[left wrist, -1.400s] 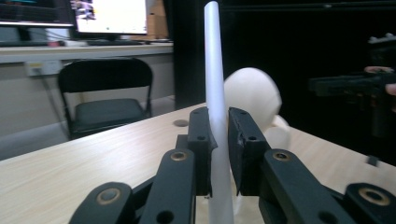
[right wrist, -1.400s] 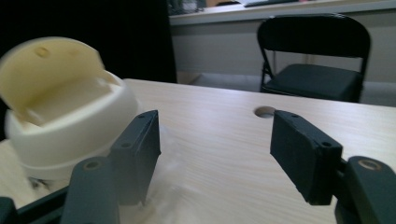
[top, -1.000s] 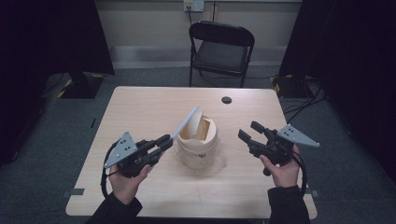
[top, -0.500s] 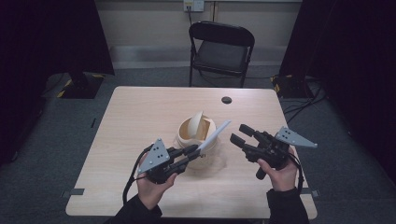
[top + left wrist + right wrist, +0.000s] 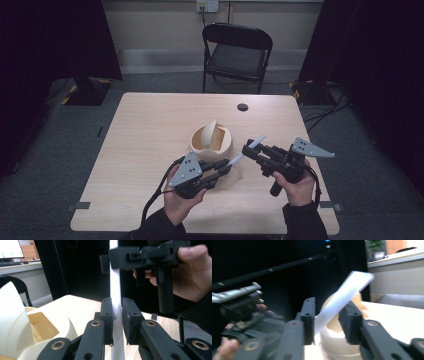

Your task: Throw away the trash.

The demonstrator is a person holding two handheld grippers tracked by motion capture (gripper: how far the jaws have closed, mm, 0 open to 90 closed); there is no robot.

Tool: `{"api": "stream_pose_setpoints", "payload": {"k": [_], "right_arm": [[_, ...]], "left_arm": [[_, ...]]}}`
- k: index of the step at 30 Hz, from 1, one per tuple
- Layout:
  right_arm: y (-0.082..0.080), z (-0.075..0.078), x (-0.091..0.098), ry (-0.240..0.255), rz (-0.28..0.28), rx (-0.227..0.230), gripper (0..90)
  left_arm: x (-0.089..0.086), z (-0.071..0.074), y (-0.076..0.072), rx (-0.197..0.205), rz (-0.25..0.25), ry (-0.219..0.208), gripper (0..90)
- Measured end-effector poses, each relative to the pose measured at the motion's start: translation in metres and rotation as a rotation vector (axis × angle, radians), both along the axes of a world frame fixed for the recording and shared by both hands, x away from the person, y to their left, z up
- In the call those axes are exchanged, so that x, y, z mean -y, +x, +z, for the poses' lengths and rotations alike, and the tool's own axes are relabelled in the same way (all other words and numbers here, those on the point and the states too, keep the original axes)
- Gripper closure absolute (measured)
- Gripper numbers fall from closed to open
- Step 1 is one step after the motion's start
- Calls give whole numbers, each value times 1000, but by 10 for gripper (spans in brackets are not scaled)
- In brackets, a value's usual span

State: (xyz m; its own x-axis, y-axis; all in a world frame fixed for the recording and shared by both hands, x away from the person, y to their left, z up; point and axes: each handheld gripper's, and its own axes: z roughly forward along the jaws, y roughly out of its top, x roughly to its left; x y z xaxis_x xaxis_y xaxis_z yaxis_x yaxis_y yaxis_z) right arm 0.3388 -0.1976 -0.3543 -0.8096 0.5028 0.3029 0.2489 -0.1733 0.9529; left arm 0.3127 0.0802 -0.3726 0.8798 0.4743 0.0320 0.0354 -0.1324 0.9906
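Observation:
A cream round container [image 5: 212,145] stands mid-table with a curved cream flap [image 5: 212,128] rising from it. Just in front of it, my left gripper [image 5: 224,167] is shut on a flat white strip [image 5: 252,146] that slants up to the right. In the left gripper view the strip [image 5: 115,287] stands upright, pinched between the jaws of that gripper [image 5: 117,315], with the container [image 5: 37,327] at the left. My right gripper [image 5: 252,157] is at the strip's free end. In the right gripper view, its jaws [image 5: 328,322] stand apart on either side of the strip [image 5: 344,292].
The light wooden table [image 5: 150,130] has a small dark hole [image 5: 243,107] near its far edge. A black folding chair [image 5: 237,50] stands behind it. Cables lie on the floor at the right [image 5: 325,107].
My left gripper went from the container's left side to its front and now holds the white strip raised. My right gripper moved left until its jaws reached the strip's free end.

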Motion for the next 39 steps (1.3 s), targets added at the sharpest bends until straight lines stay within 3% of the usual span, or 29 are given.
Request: {"api": "stream_pose_setpoints", "payload": {"k": [1,5,9,15,19,23,27,32,39], "right_arm": [[0,0,1,44,45,-20,753],[-2,2,3,55,82,-19,816],[-4,5,5,43,82,-13,817],[-6,11,13,30,39,23,816],[-6,13,17,33,13,39,816],[-5,16,21,38,-18,62,816],[-4,20,23,50,-35,80,815],[-1,31,21,74,-43,108,815],[1,42,15,104,-36,138,816]], "left_arm": [[-1,-1,0,-8,-2,7,792],[-9,-3,-1,-25,-2,-7,775],[-25,-5,-4,-37,18,-4,758],[-73,-17,-7,-85,111,23,688],[-109,-36,-4,-146,201,67,656],[-144,-66,1,-245,297,126,609],[-168,-92,6,-333,383,166,549],[-182,-112,13,-402,449,255,456],[-187,-126,17,-453,486,297,404]]}}
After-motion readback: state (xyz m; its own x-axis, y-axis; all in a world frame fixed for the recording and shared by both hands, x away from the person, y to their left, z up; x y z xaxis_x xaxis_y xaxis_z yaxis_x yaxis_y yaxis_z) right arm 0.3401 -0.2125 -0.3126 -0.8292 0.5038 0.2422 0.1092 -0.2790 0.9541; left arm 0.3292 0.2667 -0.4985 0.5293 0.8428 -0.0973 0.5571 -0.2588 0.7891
